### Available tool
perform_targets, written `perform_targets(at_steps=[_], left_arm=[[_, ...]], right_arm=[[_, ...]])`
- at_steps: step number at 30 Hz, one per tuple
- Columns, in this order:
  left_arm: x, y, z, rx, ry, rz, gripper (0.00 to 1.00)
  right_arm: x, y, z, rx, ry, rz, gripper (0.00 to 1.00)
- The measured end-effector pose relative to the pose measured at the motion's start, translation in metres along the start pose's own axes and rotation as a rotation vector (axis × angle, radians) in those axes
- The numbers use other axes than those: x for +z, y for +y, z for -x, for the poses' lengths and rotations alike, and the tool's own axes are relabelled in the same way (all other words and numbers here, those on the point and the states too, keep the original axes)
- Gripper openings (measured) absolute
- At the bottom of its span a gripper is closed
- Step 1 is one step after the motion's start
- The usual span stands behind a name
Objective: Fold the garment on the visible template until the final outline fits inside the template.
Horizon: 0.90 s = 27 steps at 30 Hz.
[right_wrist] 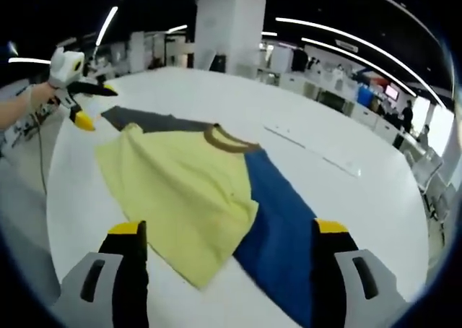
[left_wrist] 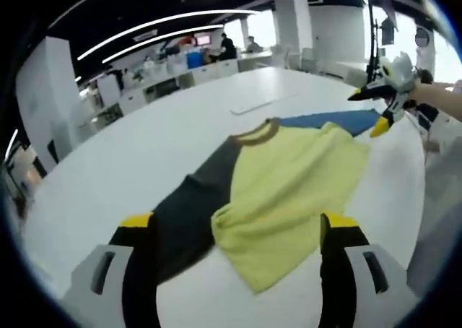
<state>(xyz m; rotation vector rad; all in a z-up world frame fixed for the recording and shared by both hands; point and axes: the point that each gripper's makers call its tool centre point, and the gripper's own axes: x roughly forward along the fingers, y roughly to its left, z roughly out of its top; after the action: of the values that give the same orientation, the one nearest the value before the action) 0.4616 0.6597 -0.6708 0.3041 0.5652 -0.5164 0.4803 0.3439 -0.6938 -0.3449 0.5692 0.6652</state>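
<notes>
A T-shirt (left_wrist: 289,183) lies flat on the white table (left_wrist: 144,147). It has a yellow middle, a brown collar (left_wrist: 263,129), a dark grey side and a blue side. My left gripper (left_wrist: 238,223) hovers open over the shirt's near edge, with nothing between its yellow-tipped jaws. At the shirt's far corner, a hand holds my right gripper (left_wrist: 367,113) open. In the right gripper view the shirt (right_wrist: 180,183) stretches away, its blue side (right_wrist: 281,234) nearest. My right gripper (right_wrist: 229,228) is open above it, and the left gripper (right_wrist: 97,105) is open at the far left.
A thin pale line (left_wrist: 263,104) runs across the table beyond the collar, the same line (right_wrist: 310,151) showing from the other side. Office desks, chairs and people stand far behind. A white pillar (right_wrist: 227,24) rises past the table. The table's curved edge is close to both hands.
</notes>
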Motion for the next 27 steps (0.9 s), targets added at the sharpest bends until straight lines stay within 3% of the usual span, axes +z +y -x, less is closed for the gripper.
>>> perform_targets(at_steps=[3,8,15,27], left_arm=[[0.004,0.000,0.005,0.002,-0.004,-0.020,0.89],[0.008,-0.006,0.011,-0.033,0.004,-0.031,0.98],[0.007,-0.014,0.016,-0.054,0.021,-0.059,1.00],[0.008,-0.012,0.032,-0.013,0.018,-0.083,1.00]], right_arm=[[0.004,0.005,0.005,0.009,-0.008,0.013,0.97],[0.009,0.014,0.011,0.032,-0.014,0.019,0.99],[0.015,0.022,0.019,0.046,-0.023,0.041,1.00],[0.026,0.027,0.039,0.029,-0.058,0.073,1.00]])
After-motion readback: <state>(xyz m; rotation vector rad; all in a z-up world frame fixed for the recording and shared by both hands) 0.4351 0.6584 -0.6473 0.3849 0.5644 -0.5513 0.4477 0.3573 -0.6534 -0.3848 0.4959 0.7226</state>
